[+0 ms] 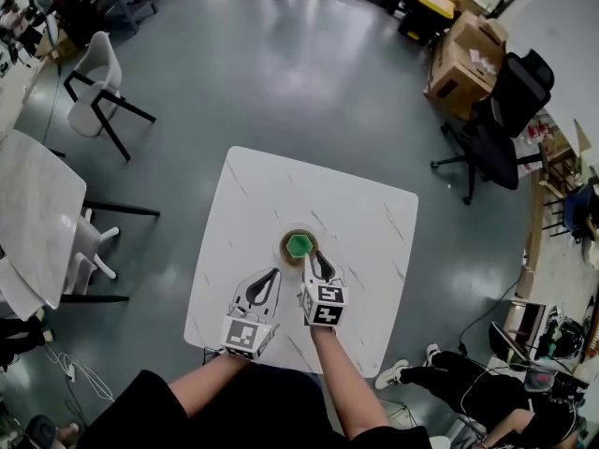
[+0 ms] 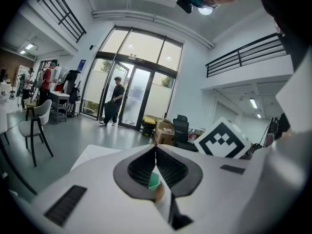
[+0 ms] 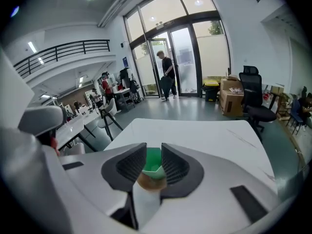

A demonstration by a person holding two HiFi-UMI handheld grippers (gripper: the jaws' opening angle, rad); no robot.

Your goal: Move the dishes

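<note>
A green hexagonal bowl (image 1: 299, 245) sits on a small brown plate (image 1: 284, 252) near the middle of the white marble table (image 1: 356, 204). My right gripper (image 1: 315, 256) is just right of the plate's near edge, jaws open. In the right gripper view the green bowl (image 3: 154, 161) and the brown plate (image 3: 152, 181) show through the gap of the right gripper (image 3: 154, 146), and the pads do not press on them. My left gripper (image 1: 274, 273) hovers a little nearer and to the left, shut and empty. Past the tips of the left gripper (image 2: 156, 148) I see a slice of the bowl (image 2: 153, 181).
A second marble table (image 1: 28, 213) and white chairs (image 1: 94, 87) stand to the left. A black office chair (image 1: 496, 129) and cardboard boxes (image 1: 463, 54) are at the far right. Someone's legs (image 1: 440, 372) lie on the floor near the table's right front corner.
</note>
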